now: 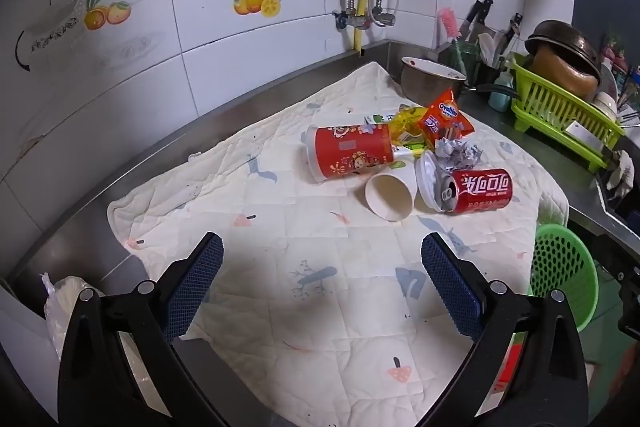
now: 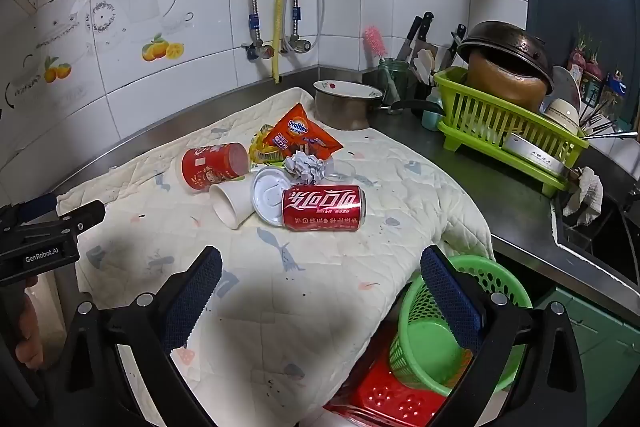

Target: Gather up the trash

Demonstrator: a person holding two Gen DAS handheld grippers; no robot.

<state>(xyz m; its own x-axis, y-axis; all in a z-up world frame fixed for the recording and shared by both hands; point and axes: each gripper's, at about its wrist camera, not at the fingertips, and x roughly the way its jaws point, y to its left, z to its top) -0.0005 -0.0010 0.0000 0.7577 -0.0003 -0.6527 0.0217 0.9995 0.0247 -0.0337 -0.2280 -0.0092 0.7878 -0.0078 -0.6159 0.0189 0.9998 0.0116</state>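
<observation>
Left gripper (image 1: 322,259): jaws spread wide, nothing between the 2 blue pads, held above the quilted cloth (image 1: 280,267). Right gripper (image 2: 320,273): jaws likewise spread wide, nothing held, above the near edge of the same cloth (image 2: 280,307). Trash pile ahead of both grippers, well apart from the fingertips, resting on the cloth. Nearest to the right gripper: red cola can (image 2: 323,207) on its side, touching a round metal lid (image 2: 269,195) at its left end. Seen from the left gripper: same can (image 1: 478,191) ahead and to the right, white paper cup (image 1: 390,195) on its side just left of the lid (image 1: 427,183), open mouth facing the gripper. Beyond these: large red cup (image 1: 350,153) on its side, crumpled paper ball (image 1: 456,153), orange Ovaltine wrapper (image 1: 444,117), yellow wrapper (image 1: 406,125) partly hidden beneath. Green mesh basket (image 2: 436,331) below and just behind the right fingertip of the right gripper, off the cloth edge, seated on a red perforated item (image 2: 384,399). Same basket (image 1: 564,279) to the right of the left gripper. Steel pot (image 2: 346,105) and green dish rack (image 2: 500,131) on the counter beyond the pile.
</observation>
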